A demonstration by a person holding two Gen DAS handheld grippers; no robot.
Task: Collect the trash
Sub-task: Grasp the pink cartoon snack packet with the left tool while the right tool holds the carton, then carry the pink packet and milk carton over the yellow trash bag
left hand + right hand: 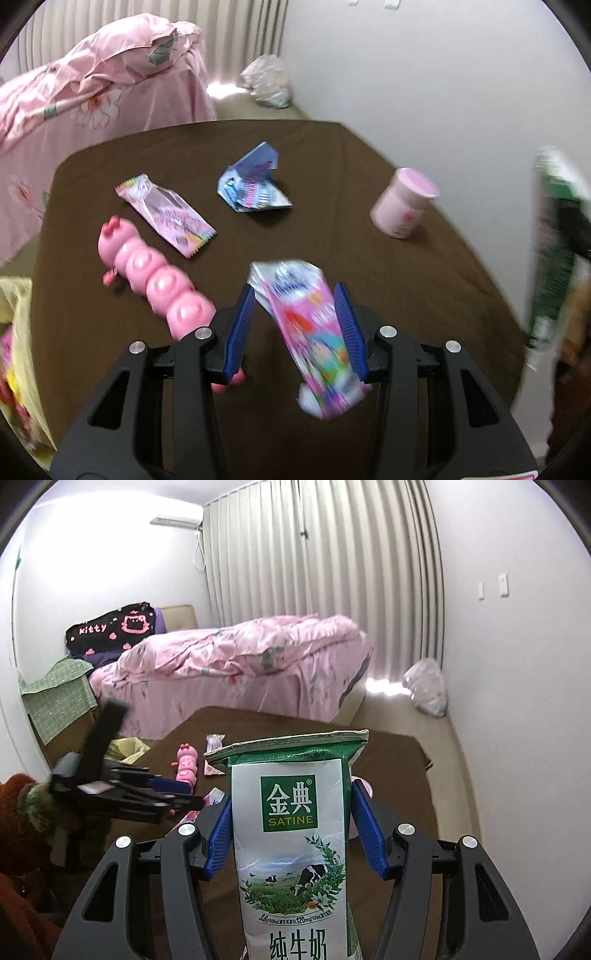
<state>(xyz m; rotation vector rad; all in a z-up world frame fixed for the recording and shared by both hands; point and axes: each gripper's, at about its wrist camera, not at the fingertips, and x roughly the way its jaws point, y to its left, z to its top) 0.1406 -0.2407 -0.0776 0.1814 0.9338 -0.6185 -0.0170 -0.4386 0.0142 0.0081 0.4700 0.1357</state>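
My left gripper is shut on a pink cartoon snack wrapper, held above the brown table. On the table lie a pink candy wrapper, a crumpled blue wrapper and a pink cup tilted on its side. My right gripper is shut on a green-and-white milk carton, held upright; the carton also shows blurred at the right edge of the left wrist view. The left gripper appears from the side in the right wrist view.
A pink caterpillar toy lies on the table's left side. A yellow bag hangs at the table's left edge. A pink bed stands behind the table. A clear plastic bag sits on the floor by the curtain.
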